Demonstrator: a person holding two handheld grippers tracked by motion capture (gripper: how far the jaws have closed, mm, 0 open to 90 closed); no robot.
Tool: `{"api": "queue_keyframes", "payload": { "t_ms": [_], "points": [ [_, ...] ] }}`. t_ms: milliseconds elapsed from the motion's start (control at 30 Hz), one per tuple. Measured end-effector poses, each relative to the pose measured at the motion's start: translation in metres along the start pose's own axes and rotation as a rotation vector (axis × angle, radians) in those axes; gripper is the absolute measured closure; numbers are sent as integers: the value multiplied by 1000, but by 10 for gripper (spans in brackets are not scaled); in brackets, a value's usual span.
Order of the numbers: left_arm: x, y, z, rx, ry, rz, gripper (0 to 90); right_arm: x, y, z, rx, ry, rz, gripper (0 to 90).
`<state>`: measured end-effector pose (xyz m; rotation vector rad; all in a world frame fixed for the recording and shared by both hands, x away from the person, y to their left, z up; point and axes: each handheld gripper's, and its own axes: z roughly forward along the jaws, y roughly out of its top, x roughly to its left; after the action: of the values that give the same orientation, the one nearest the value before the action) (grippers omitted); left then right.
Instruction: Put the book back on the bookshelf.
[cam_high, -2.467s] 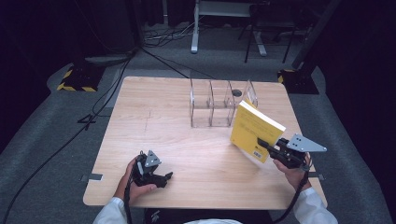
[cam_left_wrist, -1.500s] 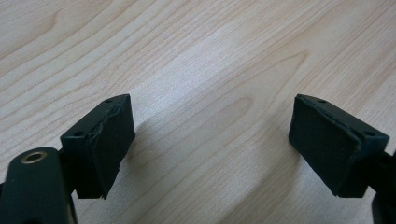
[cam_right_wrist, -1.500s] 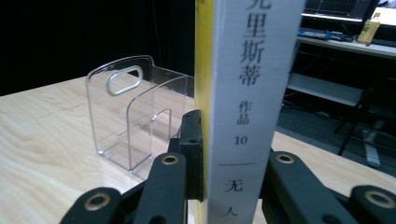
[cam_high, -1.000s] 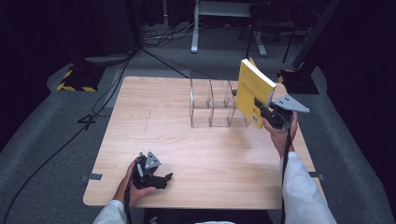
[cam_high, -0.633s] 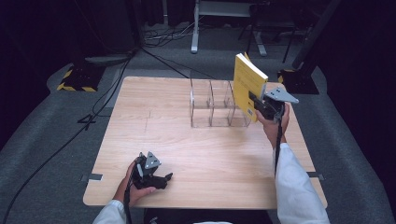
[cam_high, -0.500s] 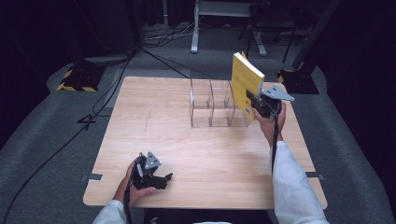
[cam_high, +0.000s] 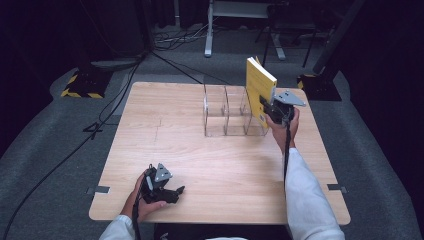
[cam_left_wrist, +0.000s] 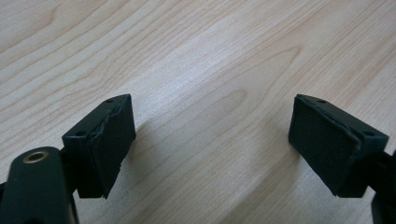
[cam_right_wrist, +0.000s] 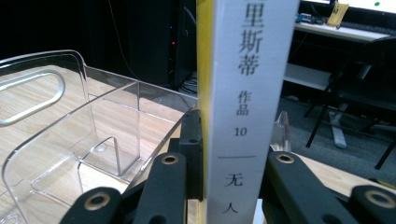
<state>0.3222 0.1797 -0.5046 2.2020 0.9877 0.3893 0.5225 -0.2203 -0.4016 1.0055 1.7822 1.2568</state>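
a yellow paperback book (cam_high: 259, 86) is clamped upright at its spine by the right gripper (cam_high: 270, 106) and held above the rightmost compartment of the clear acrylic divider rack (cam_high: 225, 111), so that it can probably be lowered in on its edge. the left gripper (cam_high: 172, 192) is rested on the wooden table (cam_high: 165, 130) near the front edge, well apart, its jaws spread with nothing between them.

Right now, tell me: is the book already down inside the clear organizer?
No, the right gripper holds the book upright above the organizer, not in a slot.
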Motion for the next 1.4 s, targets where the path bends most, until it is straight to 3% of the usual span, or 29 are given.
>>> {"api": "queue_keyframes", "payload": {
  "t_ms": [533, 1167, 1400],
  "points": [
    [0, 0, -1, 3, -3, -2, 154, 1, -23, 13, 18, 9, 23, 760],
    [-1, -1, -1, 3, -7, -3, 154, 2, -42, 7, 18, 16, 54, 746],
    [-1, -1, -1, 3, -7, -3, 154, 1, -42, 4, 38, 10, 32, 719]
  ]
}}
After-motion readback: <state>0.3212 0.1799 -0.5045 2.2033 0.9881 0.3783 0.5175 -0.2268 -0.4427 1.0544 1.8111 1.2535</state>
